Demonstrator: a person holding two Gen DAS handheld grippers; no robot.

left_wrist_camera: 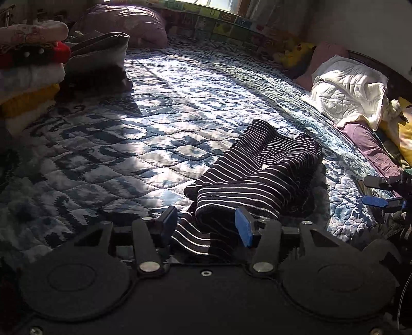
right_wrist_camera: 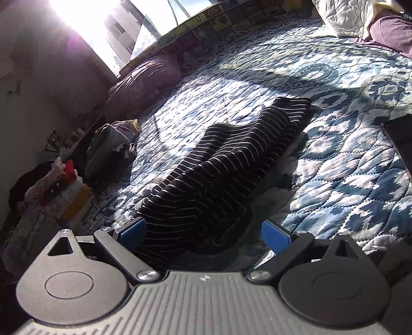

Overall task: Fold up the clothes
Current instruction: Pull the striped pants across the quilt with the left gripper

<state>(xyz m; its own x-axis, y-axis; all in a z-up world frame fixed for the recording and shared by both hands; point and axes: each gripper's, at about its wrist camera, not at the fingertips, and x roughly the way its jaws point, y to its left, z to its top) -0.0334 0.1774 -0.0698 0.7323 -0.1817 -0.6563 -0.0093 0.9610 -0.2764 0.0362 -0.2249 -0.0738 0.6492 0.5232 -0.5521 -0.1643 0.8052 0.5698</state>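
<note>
A black garment with thin white stripes (left_wrist_camera: 257, 170) lies crumpled and partly folded lengthwise on the blue-and-white quilted bed (left_wrist_camera: 154, 108). My left gripper (left_wrist_camera: 206, 221) is open, its blue pads either side of the garment's near end, which lies loose between them. In the right wrist view the same garment (right_wrist_camera: 231, 159) stretches away from me. My right gripper (right_wrist_camera: 203, 233) is open wide, with the garment's near edge resting against the left pad (right_wrist_camera: 132, 232). The right gripper (left_wrist_camera: 373, 192) also shows at the left view's right edge, apart from the cloth.
A stack of folded clothes (left_wrist_camera: 28, 64) sits at the bed's left side, with a grey cushion (left_wrist_camera: 103, 56) and a purple pillow (left_wrist_camera: 128, 23) behind. A white quilt (left_wrist_camera: 347, 95) and a yellow plush toy (left_wrist_camera: 296, 54) lie at the right. A dark flat object (right_wrist_camera: 401, 139) rests at the right edge.
</note>
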